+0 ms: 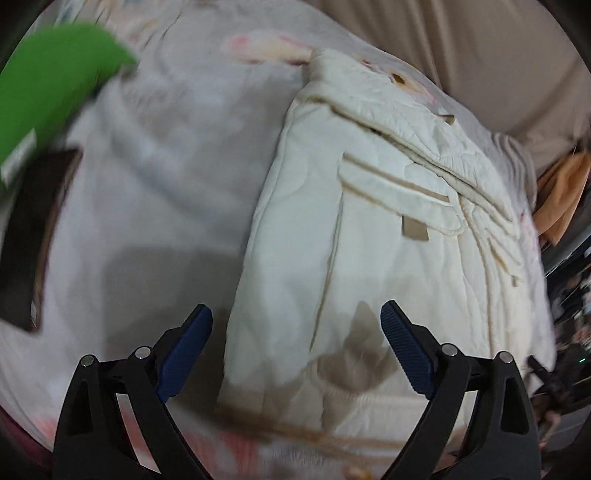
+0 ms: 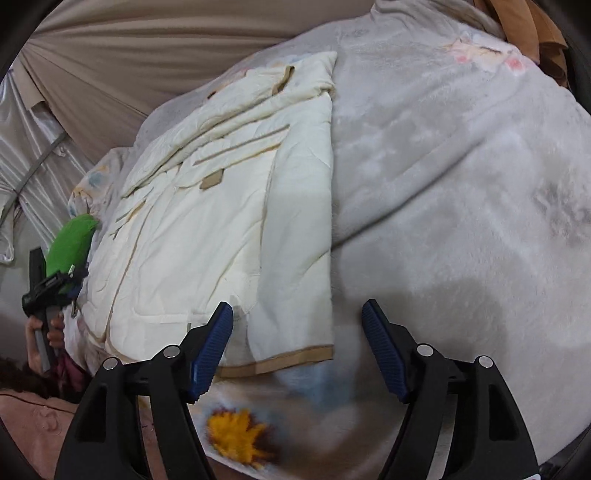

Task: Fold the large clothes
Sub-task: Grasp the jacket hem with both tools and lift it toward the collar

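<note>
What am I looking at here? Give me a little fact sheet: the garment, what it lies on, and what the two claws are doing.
garment: cream quilted jacket, folded lengthwise, lying flat
surface: grey fleece blanket with flower prints
left gripper: open, holding nothing, above the jacket's hem
right gripper: open, holding nothing, over the jacket's tan-trimmed corner
backdrop: beige curtain

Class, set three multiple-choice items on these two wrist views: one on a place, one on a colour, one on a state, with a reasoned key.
1. Where does the cream jacket lie?
A. on the grey blanket
B. on a bare floor
C. on a hanger

2. What colour are the pads of the right tool?
A. red
B. blue
C. white

3. How is the left tool?
A. shut on a sleeve
B. shut on nothing
C. open

Key: A, blanket shows around the jacket; B, ribbed blue pads; C, fingers spread apart, gripping nothing.
</note>
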{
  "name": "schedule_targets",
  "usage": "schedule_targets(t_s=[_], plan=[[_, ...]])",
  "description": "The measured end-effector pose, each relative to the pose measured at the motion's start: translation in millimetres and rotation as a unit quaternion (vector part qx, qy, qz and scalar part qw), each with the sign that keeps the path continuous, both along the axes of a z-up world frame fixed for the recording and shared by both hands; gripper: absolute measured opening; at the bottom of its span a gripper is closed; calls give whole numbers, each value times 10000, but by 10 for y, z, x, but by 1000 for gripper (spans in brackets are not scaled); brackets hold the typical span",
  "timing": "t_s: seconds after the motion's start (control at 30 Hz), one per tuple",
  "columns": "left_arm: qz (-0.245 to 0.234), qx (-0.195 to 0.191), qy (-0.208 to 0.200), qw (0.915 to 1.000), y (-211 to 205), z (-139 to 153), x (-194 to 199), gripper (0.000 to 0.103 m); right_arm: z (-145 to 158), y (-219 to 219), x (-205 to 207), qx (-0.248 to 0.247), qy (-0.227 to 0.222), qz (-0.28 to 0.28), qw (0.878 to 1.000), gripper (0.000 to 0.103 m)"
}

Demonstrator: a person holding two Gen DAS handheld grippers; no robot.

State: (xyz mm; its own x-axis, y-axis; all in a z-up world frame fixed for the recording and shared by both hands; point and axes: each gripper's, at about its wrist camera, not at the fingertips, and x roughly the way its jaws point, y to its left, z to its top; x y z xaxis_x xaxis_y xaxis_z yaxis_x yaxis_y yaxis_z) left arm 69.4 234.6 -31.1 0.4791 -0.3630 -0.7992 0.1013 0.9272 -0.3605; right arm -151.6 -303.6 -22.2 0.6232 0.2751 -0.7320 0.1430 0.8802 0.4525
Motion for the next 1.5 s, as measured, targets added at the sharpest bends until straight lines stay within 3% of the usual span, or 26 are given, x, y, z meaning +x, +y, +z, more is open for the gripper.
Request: schedule_targets(t_s=[0.03, 0.1, 0.17, 0.23, 0.3, 0.47, 0.63, 0.73, 0.87, 1.0, 1.1, 1.17, 1.27, 1.3, 1.33, 1.37, 1.4, 1.43, 1.5], plan=[[-26, -138, 81, 9999, 11, -54, -37, 90, -5, 17, 6, 85, -32, 29, 10000, 71], [-81, -164, -8, 9998, -14, -106, -115, 90, -10, 72, 9, 320, -151, 138, 9993, 61], [-169, -70, -133, 9997, -76, -98, -159, 82, -15, 152, 35, 402, -168, 248, 9987, 30], [-362, -332, -132, 9987, -106, -55, -158, 36, 40, 164, 8, 312, -292, 131, 9990, 14], [-418, -422, -293, 9978, -119, 111, -193, 19, 197, 149, -48, 437, -591, 67, 9973, 9], [-700, -625, -1255, 9876, -207, 882, -184, 12, 916, 154, -11, 116, -1558, 46, 9877, 6], [-814, -576, -2255, 9691, -418, 1654, 196, 12, 1569, -80, 549, 9, -2318, -49, 9728, 5], [-656, -356, -2388, 9682, -670, 1862, 753, 12, 1778, -301, 1233, -107, -2336, -211, 9721, 5], [-232, 137, -2022, 9790, -1019, 1755, 1705, 12, 1713, -518, 2262, -67, -1949, -529, 9794, 5], [178, 624, -1277, 9897, -1287, 1190, 2670, 15, 1152, -703, 3222, 20, -1124, -805, 9904, 7], [246, 819, -700, 9939, -1382, 690, 3084, 19, 631, -801, 3689, 181, -544, -853, 9947, 9], [280, 631, -705, 9951, -1327, 642, 3115, 19, 579, -884, 3701, 544, -628, -877, 9927, 16], [137, 190, -910, 9956, -1155, 858, 2950, 28, 842, -1056, 3403, 988, -1246, -833, 9838, 33], [40, -47, -1058, 9944, -1078, 982, 2847, 36, 962, -1102, 3250, 959, -1440, -848, 9813, 41], [-77, -301, -1211, 9922, -999, 1107, 2730, 48, 1073, -1123, 3100, 773, -1596, -947, 9796, 59], [-168, -481, -1324, 9899, -943, 1191, 2637, 54, 1182, -1120, 2883, 467, -1775, -1040, 9775, 66], [-224, -633, -1500, 9864, -865, 1303, 2501, 65, 1234, -1120, 2726, 259, -1864, -1042, 9766, 66], [-110, -550, -1688, 9841, -810, 1379, 2358, 82, 1248, -1104, 2583, 122, -1882, -990, 9770, 68], [131, -163, -2213, 9750, -744, 1475, 2045, 97, 1130, -1038, 2314, -44, -1681, -778, 9827, 71]])
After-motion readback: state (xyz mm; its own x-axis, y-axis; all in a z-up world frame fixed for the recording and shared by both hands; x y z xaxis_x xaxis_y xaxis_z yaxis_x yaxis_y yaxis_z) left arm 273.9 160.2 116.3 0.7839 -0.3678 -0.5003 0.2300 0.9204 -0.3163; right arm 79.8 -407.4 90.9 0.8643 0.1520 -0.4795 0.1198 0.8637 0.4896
